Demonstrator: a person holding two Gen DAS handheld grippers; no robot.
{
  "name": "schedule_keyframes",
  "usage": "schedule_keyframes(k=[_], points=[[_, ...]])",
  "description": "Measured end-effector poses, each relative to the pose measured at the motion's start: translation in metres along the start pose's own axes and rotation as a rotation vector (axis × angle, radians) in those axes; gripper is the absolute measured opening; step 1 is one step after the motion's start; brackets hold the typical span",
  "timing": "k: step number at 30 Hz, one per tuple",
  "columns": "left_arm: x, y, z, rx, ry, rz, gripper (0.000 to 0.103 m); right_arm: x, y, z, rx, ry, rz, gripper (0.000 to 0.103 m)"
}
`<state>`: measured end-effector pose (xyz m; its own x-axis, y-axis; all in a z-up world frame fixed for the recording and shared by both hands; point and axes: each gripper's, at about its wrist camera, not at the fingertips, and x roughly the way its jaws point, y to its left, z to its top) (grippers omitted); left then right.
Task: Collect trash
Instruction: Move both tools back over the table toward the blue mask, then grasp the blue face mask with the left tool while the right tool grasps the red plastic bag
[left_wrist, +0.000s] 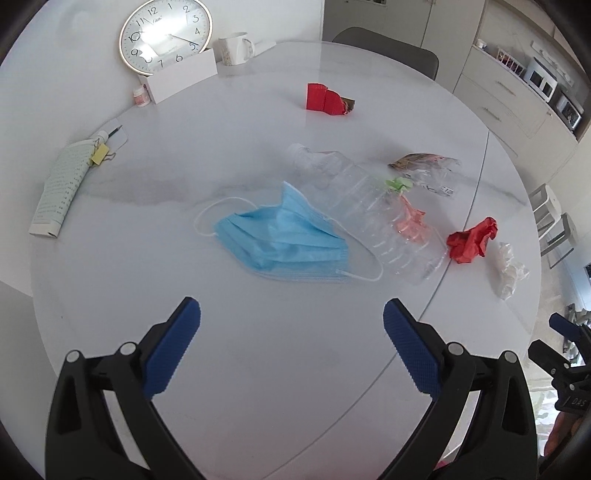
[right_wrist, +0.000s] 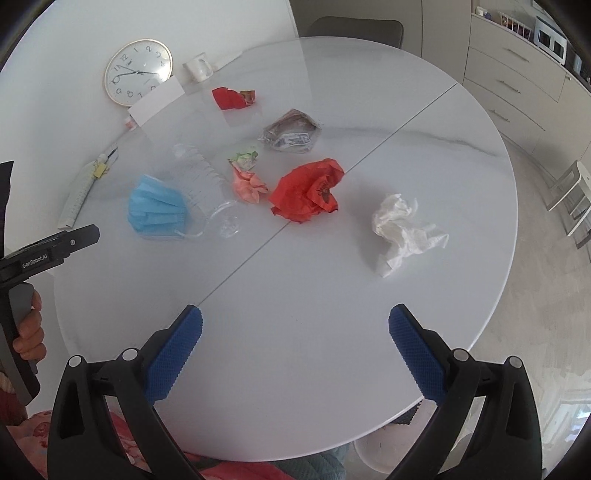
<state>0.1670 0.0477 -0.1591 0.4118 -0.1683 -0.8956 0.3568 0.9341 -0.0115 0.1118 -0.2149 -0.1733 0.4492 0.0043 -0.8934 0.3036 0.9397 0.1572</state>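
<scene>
"GenRobot.AI" stands in white on the left claw (right_wrist: 59, 245), seen from the right wrist. "DAS" stands on the right claw (left_wrist: 570, 369) at the frame's edge. The clock (left_wrist: 166, 35) shows numerals 1 to 12.

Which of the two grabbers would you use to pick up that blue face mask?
Probably the left gripper: the face mask lies straight ahead of its open jaws. From the right gripper, it sits far left, beyond the bottle.

Black claw (left_wrist: 291, 317) arms, blue knurled pads (left_wrist: 173, 350) (silver pivot pins).
</scene>
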Motion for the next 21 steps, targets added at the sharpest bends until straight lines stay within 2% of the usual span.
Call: schedule_keyframes(k=[9,21], points=[[0.049,0.021,0.033,0.056,0.035,0.005,0.095,0.025,0.018,0.032,0.012,0.014,-0.017,0.1],[0.102,0.021,0.052,0.062,0.105,0.017,0.095,0.067,0.0,0.073,0.05,0.06,-0.047,0.1]])
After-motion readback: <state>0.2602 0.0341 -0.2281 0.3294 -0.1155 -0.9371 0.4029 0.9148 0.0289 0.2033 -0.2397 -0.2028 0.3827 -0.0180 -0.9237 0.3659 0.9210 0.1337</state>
